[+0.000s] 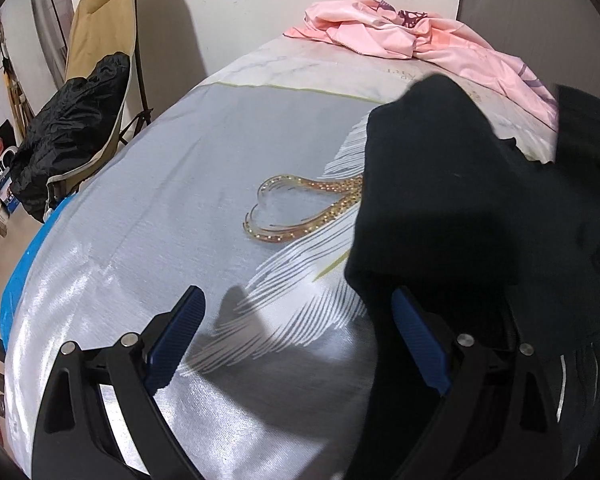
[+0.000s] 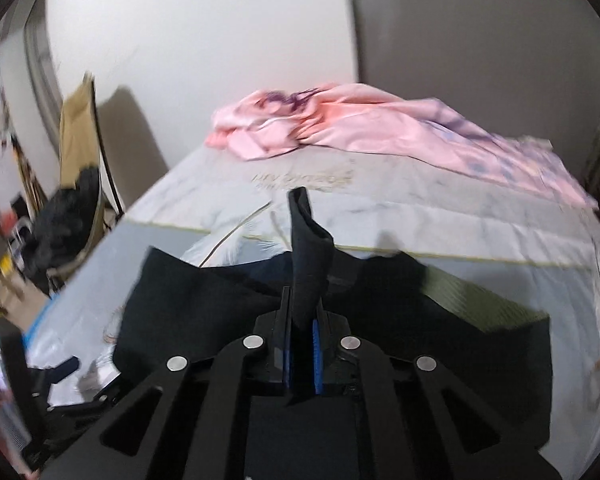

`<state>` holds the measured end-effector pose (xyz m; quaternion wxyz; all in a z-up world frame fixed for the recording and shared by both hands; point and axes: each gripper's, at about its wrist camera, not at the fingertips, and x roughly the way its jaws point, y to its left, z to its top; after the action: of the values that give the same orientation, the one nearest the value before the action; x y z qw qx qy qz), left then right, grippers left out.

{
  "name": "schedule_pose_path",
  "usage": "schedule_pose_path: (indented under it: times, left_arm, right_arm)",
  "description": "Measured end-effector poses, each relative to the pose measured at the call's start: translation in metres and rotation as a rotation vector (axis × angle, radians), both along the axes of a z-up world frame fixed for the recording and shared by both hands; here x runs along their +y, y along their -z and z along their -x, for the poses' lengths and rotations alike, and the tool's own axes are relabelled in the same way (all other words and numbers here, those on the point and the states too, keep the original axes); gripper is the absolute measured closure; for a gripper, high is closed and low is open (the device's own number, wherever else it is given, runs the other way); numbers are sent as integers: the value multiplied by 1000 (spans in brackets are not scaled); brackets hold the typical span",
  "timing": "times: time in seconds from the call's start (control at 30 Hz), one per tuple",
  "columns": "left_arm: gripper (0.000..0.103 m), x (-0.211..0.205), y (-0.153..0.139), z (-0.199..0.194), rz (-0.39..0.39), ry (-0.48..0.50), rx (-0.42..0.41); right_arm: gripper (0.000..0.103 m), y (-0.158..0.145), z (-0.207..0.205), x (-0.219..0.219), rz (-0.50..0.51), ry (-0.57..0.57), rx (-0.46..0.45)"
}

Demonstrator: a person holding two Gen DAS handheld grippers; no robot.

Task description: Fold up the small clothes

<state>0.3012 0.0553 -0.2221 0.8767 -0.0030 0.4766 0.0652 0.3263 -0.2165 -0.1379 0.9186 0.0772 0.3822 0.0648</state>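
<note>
— What is shown in the left wrist view?
— The left gripper (image 1: 296, 320) is held wide apart over the bed (image 1: 148, 184); the black garment (image 1: 460, 184) is draped at its right finger.

— And the right wrist view?
— A fold of the black garment (image 2: 204, 304) is clamped between the right gripper (image 2: 302, 320) fingers; the rest is spread on the bed (image 2: 420, 220).

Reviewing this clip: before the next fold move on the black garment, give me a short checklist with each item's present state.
1. Right tool pinching the black fabric garment: ok, a fold stands up between its shut fingers.
2. Left tool free to grab: ok, open, nothing between its fingers.
3. Garment lying flat on the grey feather-print bedsheet: not ok, lifted and bunched.
4. Fold area free of the pink crumpled cloth: ok, it lies at the far end.
5. Garment edges aligned: cannot tell, the right wrist view is blurred.
</note>
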Motion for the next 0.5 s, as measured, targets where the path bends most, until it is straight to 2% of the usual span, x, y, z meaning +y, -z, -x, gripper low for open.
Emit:
schedule_pose_path:
  times: [0.17, 0.3, 0.37, 0.5]
  left_arm:
    - [11, 0, 2, -2, -6, 1, 15]
    - [11, -3, 4, -2, -23, 7, 23]
    - [11, -4, 4, -2, -34, 10, 26]
    - [11, -5, 2, 0, -49, 9, 20]
  right_arm:
    - [94, 9, 21, -43, -47, 67, 6]
    - [91, 40, 30, -74, -129, 119, 63]
    - [76, 58, 37, -86, -159, 156, 91]
    - [67, 80, 49, -105, -215, 211, 125]
